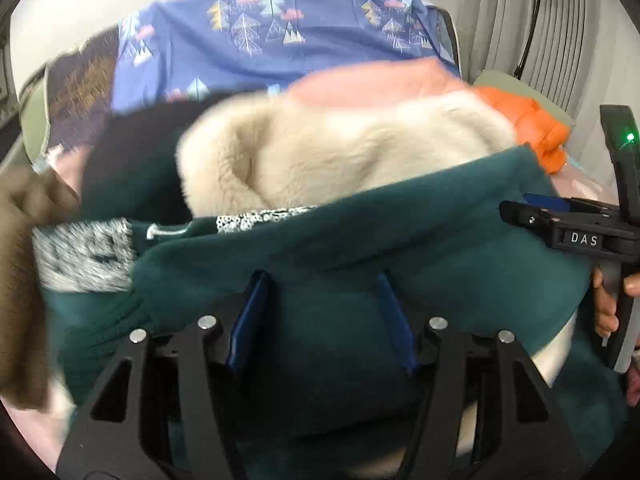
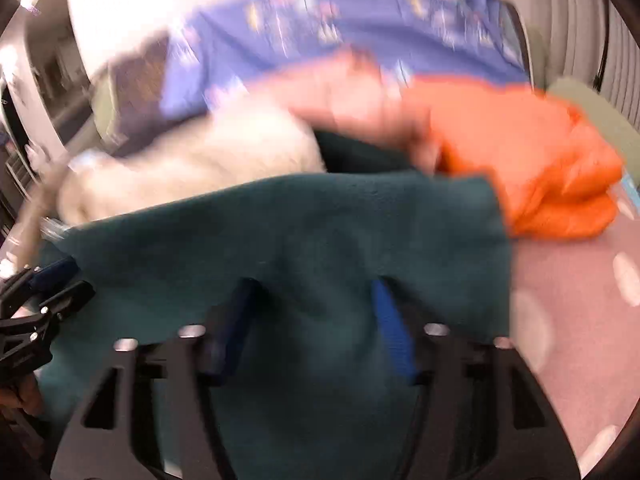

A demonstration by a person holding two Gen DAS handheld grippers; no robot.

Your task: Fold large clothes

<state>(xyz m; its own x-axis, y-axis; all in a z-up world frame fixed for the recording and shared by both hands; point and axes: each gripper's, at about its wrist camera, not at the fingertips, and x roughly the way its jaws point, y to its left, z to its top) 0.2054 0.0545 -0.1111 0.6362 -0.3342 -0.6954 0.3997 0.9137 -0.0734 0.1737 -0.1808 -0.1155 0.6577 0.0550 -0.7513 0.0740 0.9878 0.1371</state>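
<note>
A dark teal fleece garment (image 1: 360, 248) lies spread across the bed in front of both grippers; in the right wrist view the same garment (image 2: 280, 232) is blurred. My left gripper (image 1: 320, 284) hovers over its near part, its blue pads (image 1: 248, 312) apart with only flat cloth showing in the gap. My right gripper (image 2: 314, 286) stands the same way over the garment's right half, jaws wide. From the left wrist view the right gripper (image 1: 516, 208) sits at the garment's right edge, a hand (image 1: 604, 304) on its handle. The left gripper (image 2: 56, 280) appears at the left edge.
Behind the teal garment lie a cream fleece (image 1: 320, 160), a pink garment (image 1: 372, 80) and an orange puffer jacket (image 2: 540, 168). A blue tree-print sheet (image 1: 280, 32) covers the back. Brown cloth (image 1: 20, 280) hangs at the left. Pink spotted bedding (image 2: 568, 300) lies to the right.
</note>
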